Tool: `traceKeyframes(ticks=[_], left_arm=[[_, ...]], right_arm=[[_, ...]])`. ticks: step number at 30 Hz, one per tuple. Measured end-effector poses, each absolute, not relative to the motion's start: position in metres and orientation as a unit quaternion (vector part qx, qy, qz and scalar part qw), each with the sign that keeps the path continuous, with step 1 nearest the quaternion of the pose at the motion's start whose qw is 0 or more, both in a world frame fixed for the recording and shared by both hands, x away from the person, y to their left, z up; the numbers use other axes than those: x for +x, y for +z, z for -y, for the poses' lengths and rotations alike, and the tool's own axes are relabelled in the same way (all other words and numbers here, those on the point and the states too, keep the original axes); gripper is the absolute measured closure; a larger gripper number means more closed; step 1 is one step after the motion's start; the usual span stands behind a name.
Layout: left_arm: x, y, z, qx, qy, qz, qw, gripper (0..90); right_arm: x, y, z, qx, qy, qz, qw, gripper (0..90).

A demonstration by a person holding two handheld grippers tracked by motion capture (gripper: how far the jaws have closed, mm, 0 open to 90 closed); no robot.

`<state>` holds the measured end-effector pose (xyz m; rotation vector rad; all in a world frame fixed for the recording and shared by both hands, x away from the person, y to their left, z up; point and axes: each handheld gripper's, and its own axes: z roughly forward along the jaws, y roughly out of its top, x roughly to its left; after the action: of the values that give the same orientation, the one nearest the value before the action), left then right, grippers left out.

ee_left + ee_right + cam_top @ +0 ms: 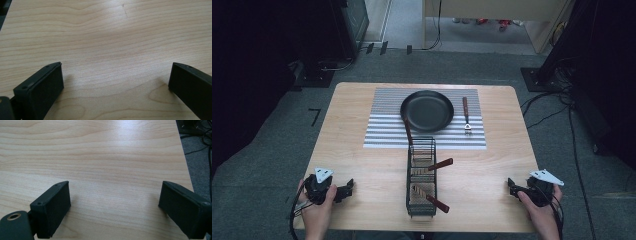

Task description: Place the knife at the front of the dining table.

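Both your grippers, left gripper (346,189) and right gripper (511,186), gape wide, empty; two spatulas (432,167) sit in wire rack (421,211), fork (466,116) beside pan (427,111), nothing started.

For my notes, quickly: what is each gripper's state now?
Left gripper: open, holding nothing, above bare table.
Right gripper: open, holding nothing.

On the worktop (362,165) a black pan (427,110) sits on a striped mat (382,125), with a brown-handled fork (466,116) just to its right on the same mat. Nearer the person stands a wire rack (421,177) holding 2 utensils whose brown handles stick out to the right. The left tool (348,189) and right tool (511,187) rest near the worktop's front corners, each held in a hand and pointing inward toward the rack, well apart from it.
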<state>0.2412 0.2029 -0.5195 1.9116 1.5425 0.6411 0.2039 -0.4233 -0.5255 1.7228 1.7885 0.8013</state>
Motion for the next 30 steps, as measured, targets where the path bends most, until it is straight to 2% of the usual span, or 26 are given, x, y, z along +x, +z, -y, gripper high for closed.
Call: traceKeyframes(ticks=[2, 4, 10, 21, 24, 29, 30], left_arm=[[0.241, -0.519, -0.202, 0.719, 0.240, -0.582, 0.295, 0.0], [0.244, -0.512, -0.203, 0.703, 0.189, -0.595, 0.340, 0.0], [0.248, -0.491, -0.192, 0.701, 0.201, -0.579, 0.365, 0.0], [0.263, -0.436, -0.142, 0.711, 0.202, -0.519, 0.430, 0.0], [0.269, -0.419, -0.124, 0.708, 0.207, -0.503, 0.451, 15.0], [0.274, -0.407, -0.105, 0.713, 0.205, -0.480, 0.468, 16.7], [0.275, -0.403, -0.097, 0.713, 0.209, -0.473, 0.474, 22.3]], right_arm=[[0.204, -0.525, 0.423, 0.637, 0.296, -0.661, 0.263, 9.8], [0.204, -0.525, 0.423, 0.637, 0.296, -0.661, 0.263, 9.8], [0.204, -0.525, 0.423, 0.637, 0.296, -0.661, 0.263, 9.8], [0.204, -0.525, 0.423, 0.637, 0.296, -0.661, 0.263, 9.8], [0.204, -0.525, 0.423, 0.637, 0.296, -0.661, 0.263, 9.8], [0.204, -0.526, 0.423, 0.637, 0.297, -0.661, 0.263, 9.8], [0.204, -0.526, 0.423, 0.637, 0.297, -0.661, 0.263, 9.8]])
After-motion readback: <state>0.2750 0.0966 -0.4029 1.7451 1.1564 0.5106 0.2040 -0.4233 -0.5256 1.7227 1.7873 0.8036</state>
